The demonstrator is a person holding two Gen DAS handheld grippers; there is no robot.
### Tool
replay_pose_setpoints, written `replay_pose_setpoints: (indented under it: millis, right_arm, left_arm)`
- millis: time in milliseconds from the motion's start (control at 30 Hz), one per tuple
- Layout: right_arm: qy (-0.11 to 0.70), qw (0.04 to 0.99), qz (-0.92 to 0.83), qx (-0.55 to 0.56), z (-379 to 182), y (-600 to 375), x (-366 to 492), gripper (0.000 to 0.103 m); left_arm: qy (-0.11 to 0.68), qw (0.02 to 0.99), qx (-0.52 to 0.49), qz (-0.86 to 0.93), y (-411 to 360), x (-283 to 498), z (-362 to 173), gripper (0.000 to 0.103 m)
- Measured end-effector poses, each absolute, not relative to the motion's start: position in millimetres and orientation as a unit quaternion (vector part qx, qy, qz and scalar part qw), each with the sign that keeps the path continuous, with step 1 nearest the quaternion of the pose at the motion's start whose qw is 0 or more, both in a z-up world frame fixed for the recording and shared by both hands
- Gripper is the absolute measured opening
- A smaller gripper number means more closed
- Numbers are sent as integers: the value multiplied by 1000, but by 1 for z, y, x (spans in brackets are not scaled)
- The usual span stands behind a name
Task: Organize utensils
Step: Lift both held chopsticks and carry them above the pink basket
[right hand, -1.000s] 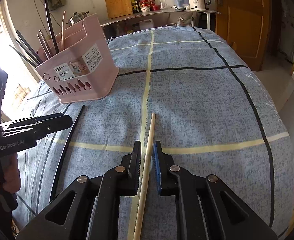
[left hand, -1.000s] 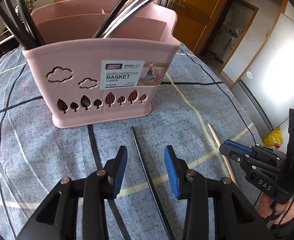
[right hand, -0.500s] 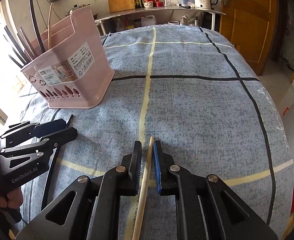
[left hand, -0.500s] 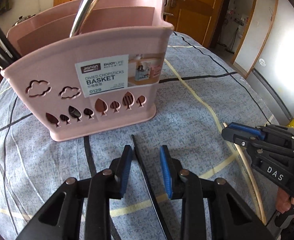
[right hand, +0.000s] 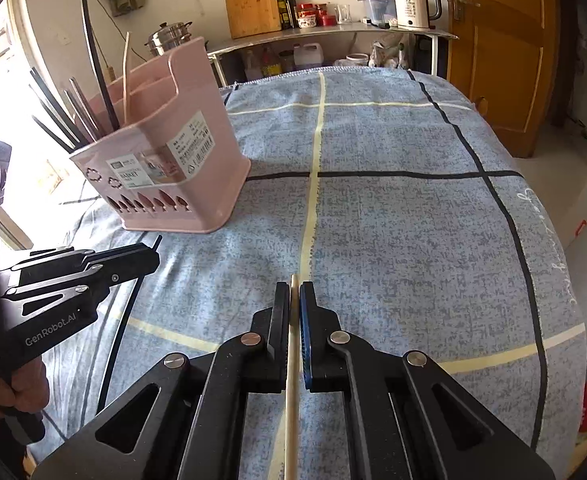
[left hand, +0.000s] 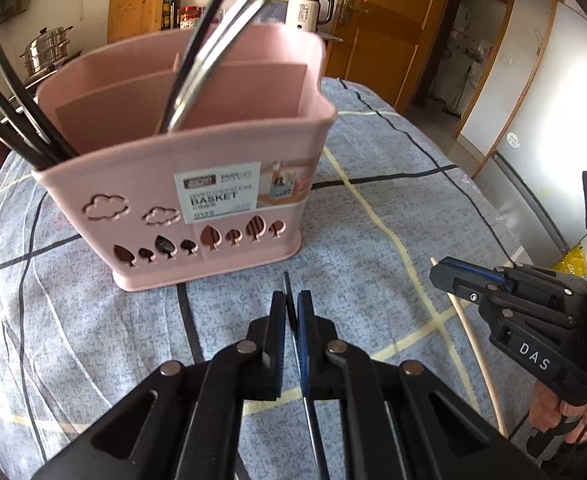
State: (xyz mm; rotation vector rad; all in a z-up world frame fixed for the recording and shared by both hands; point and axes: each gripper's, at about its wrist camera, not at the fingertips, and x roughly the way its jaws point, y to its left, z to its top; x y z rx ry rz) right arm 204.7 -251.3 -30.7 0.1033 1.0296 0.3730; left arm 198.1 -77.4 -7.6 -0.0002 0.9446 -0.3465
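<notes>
A black chopstick (left hand: 288,300) is pinched by the left hand-held gripper (left hand: 291,312), a wooden chopstick (right hand: 292,344) by the right hand-held gripper (right hand: 292,304); both should be lifted level, then tipped into the pink basket (left hand: 197,184).

The left gripper (left hand: 291,312) jaws have clamped the black chopstick (left hand: 287,294), its tip now raised.

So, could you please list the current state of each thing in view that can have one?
Left tool: shut on the black chopstick.
Right tool: shut on the wooden chopstick.
Pink basket: upright on the cloth, chopsticks standing in it.
Door: closed.
Kettle: lid down.
</notes>
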Motion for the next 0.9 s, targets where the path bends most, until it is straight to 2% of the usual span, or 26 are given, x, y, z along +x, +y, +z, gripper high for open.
replay_pose_setpoints:
  millis: [433,900]
  right_arm:
    - [395,896,192,69,57,-260,184,5]
    - [349,913,200,70,100,-259,167,5]
  left_arm:
    - [357,913,-24,-197,-35,158,93,5]
    - [309,928,-43,-202,-11,135,138,4]
